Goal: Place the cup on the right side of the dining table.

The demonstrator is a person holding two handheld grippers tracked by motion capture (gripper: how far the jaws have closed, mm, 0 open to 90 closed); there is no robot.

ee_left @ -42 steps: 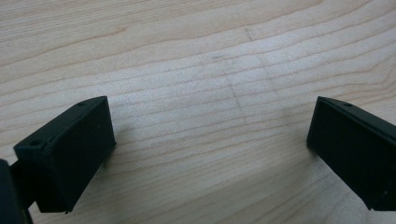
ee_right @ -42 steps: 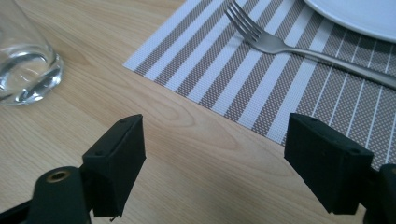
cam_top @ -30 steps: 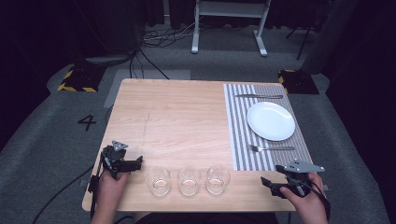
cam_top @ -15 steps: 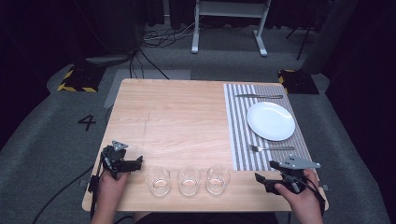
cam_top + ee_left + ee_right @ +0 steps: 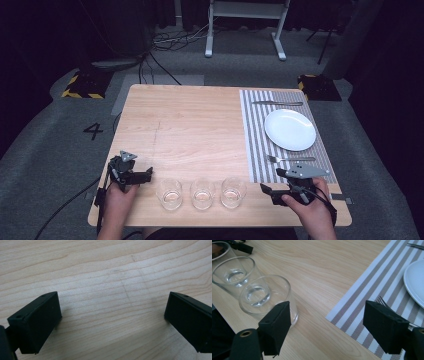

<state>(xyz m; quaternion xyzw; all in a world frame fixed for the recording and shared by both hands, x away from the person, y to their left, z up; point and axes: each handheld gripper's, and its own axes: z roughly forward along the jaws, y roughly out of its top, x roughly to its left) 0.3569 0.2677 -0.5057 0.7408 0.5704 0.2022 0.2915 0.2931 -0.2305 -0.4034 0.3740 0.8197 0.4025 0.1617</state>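
Resting low at the tabletop's (image 5: 200, 125) near edge, the right gripper (image 5: 272, 192) spreads its fingers (image 5: 277, 327) wide just beside the nearest glass (image 5: 265, 298), a clear, upright, apparently empty tumbler; the left gripper (image 5: 142, 176) is likewise spread.

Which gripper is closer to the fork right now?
Right. The right gripper sits just below the fork at the placemat's near edge; the left gripper is across the table, beyond the three glasses.

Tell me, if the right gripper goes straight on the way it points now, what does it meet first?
Probably the nearest glass. The right gripper points left along the table's front edge, jaws open, and that glass stands just beyond them. In the right gripper view it sits nearer one jaw, so contact may be off-centre.
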